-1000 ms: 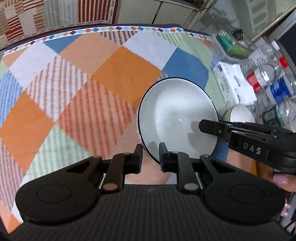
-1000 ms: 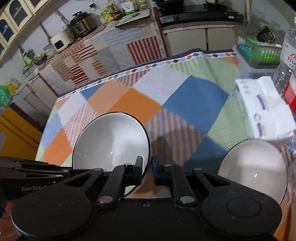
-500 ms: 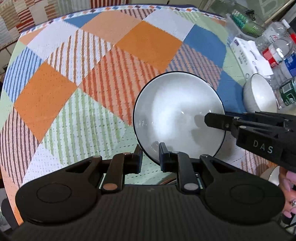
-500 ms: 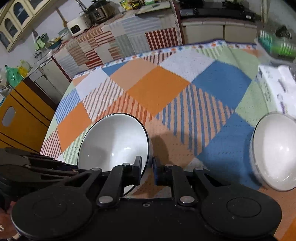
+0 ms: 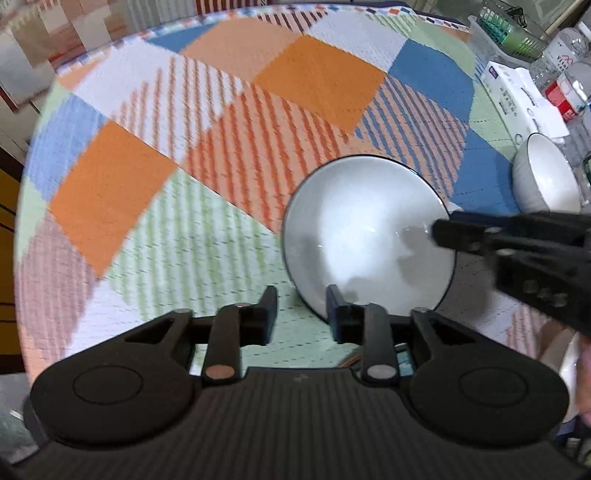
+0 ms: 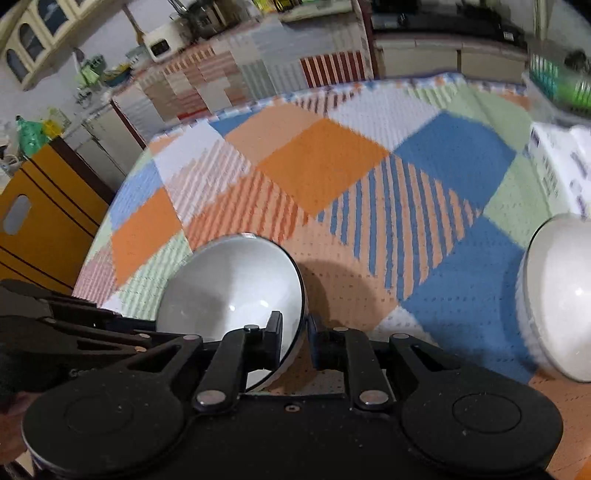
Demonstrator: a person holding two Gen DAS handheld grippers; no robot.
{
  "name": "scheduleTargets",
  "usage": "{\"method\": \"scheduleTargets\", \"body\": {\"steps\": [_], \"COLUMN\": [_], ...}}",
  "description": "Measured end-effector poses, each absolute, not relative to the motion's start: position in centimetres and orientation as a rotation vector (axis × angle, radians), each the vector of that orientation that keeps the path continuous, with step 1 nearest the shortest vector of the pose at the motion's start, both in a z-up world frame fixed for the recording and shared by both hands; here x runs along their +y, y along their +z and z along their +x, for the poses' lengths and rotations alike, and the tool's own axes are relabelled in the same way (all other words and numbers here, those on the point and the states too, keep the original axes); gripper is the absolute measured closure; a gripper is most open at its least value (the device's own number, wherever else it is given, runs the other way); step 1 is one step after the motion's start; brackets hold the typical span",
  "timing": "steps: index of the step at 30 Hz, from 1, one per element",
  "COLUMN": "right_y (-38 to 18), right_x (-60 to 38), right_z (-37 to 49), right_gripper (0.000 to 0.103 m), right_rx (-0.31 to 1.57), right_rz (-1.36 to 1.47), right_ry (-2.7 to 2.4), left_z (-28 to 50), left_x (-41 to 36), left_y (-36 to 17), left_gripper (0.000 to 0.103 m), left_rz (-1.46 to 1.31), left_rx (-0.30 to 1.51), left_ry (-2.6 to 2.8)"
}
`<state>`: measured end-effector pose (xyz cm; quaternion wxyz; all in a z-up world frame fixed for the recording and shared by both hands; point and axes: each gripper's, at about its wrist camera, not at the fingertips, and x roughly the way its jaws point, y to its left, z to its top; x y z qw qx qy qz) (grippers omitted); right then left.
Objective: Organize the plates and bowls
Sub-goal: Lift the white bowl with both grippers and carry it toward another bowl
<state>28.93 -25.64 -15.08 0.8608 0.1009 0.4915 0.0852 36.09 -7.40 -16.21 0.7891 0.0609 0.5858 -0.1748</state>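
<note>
My left tool [image 5: 301,314] is opening, its jaws now clear of the black-rimmed plate [image 5: 365,236] resting on the checkered counter [image 5: 147,184]. My right tool [image 6: 295,332] is easing open too, the plate's rim between its narrow jaws. A white bowl [image 6: 557,295] sits well apart.

The big bowl [image 5: 364,236] sat on the tablecloth [image 5: 207,155] toward the near side of the table, and pretty much everything else was off to its right: a smaller bowl [image 5: 546,177] right of it and a bit further back, near the table's edge, with a tissue pack [image 5: 524,99] just behind that one. Behind and right of the tissue pack were some bottles [image 5: 565,85] and a basket [image 5: 509,33] at the far right corner. Left of the big bowl, past the table's edge, was a cabinet [image 6: 40,221], and a counter [image 6: 229,77] ran along behind the table.
</note>
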Motion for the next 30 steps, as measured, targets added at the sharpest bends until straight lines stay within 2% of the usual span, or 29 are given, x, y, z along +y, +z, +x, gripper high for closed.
{"method": "scheduleTargets", "body": {"steps": [4,6,11,15,19,26,30], "right_y": [-12.8,-11.8,-9.5,-7.6,-6.1,-4.6,-4.2], "right_x": [-26.3,-26.6,-26.2,-26.3,-27.1,-28.2,-29.6], "right_z": [27.5,26.4,23.6,21.7,19.7,17.3,16.1], "right_gripper": [0.080,0.075,0.070,0.059,0.057,0.040,0.040], "right_rx": [0.977,0.943,0.824,0.770,0.717,0.684,0.683], "right_rz": [0.166,0.145,0.054,0.042,0.047,-0.059,-0.072], "right_ry": [0.184,0.183,0.183,0.170,0.131,0.060,0.016], "left_z": [34.9,34.1,32.3,31.0,29.9,28.6,28.4], "left_x": [-7.0,-6.8,-5.8,-5.5,-6.4,-10.0,-12.4], "left_y": [-14.6,-14.0,-12.7,-11.2,-9.2,-6.1,-5.1], "left_gripper": [0.065,0.062,0.062,0.062,0.061,0.061,0.058], "left_rz": [0.145,0.183,0.174,0.177,0.178,0.231,0.241], "left_rx": [1.222,1.171,1.134,1.114,1.097,1.043,1.026], "left_ry": [-0.380,-0.338,-0.321,-0.339,-0.416,-0.512,-0.557]}}
